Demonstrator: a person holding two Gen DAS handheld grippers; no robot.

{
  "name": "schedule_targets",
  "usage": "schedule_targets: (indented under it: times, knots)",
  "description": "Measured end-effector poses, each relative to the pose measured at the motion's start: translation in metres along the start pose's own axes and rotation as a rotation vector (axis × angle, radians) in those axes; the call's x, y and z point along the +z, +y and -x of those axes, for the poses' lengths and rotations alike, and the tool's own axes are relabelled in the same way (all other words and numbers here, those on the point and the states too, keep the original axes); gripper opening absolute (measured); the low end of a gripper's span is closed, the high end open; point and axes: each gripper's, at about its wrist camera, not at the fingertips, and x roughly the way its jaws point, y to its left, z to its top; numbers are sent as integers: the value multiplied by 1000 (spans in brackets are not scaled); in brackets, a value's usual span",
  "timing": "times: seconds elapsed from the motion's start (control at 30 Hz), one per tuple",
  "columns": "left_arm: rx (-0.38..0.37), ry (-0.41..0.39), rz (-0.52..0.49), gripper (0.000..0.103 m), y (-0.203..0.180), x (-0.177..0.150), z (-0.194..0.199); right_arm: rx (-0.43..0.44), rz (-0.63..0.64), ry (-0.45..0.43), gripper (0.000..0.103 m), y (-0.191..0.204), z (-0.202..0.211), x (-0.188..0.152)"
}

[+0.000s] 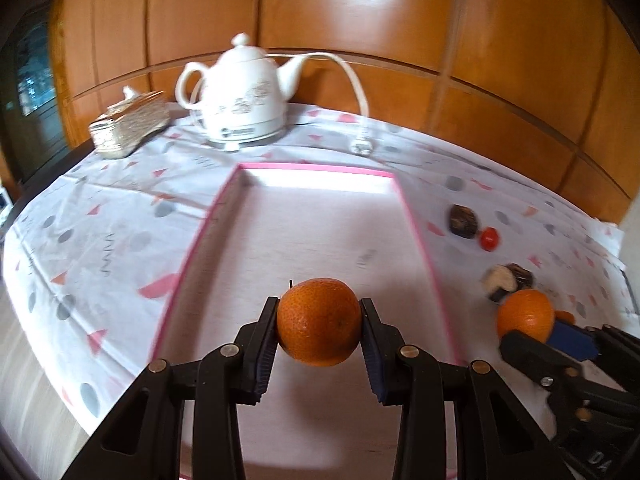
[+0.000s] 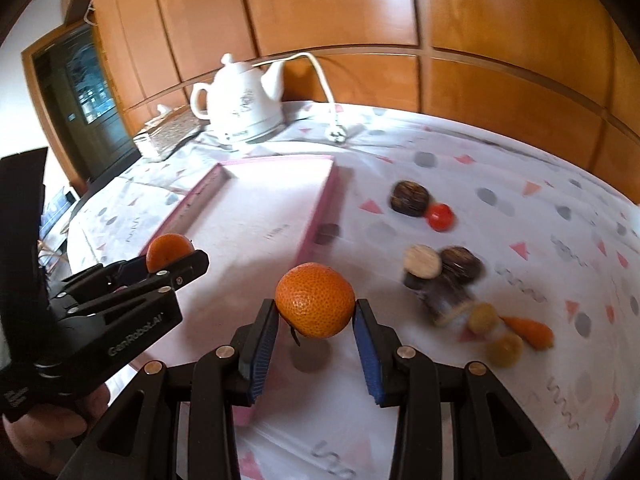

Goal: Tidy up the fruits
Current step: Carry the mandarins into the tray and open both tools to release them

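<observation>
My left gripper (image 1: 320,312) is shut on an orange (image 1: 319,322) and holds it above the near part of a white tray with a pink rim (image 1: 316,168). The right wrist view shows this gripper (image 2: 172,264) and its orange (image 2: 168,251) at the left, over the tray (image 2: 320,216). My right gripper (image 2: 315,308) is shut on a second orange (image 2: 315,300), which hangs over the tablecloth just right of the tray's right wall. In the left wrist view, that gripper (image 1: 536,328) and orange (image 1: 525,314) sit at the right.
Loose on the cloth right of the tray lie a red tomato (image 2: 439,216), dark brown round fruits (image 2: 410,198), a pale cut piece (image 2: 422,261), yellowish fruits (image 2: 482,318) and a small orange piece (image 2: 532,330). A white kettle (image 1: 244,92), its plug (image 1: 362,146) and a tissue box (image 1: 128,124) stand at the back.
</observation>
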Motion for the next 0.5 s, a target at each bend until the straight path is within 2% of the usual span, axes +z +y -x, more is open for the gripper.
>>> schedule_targets:
  times: [0.2,0.23,0.3,0.33,0.5]
  knots:
    - [56,2,70,41,31,4,-6,28,36,0,39,25,-17,22]
    - [66,-6,75,44,35,5,-6,30,36,-3,39,29,-21,27]
    - [81,-20,79,56,38,8,-3,43,34,-2,40,35,-27,34]
    - [84,-28,80,57,39,7,-1,43,36,-8,40,39,-31,38]
    - [87,-35,76,57,41,4,7,21,52,-24,50,50,-35,40]
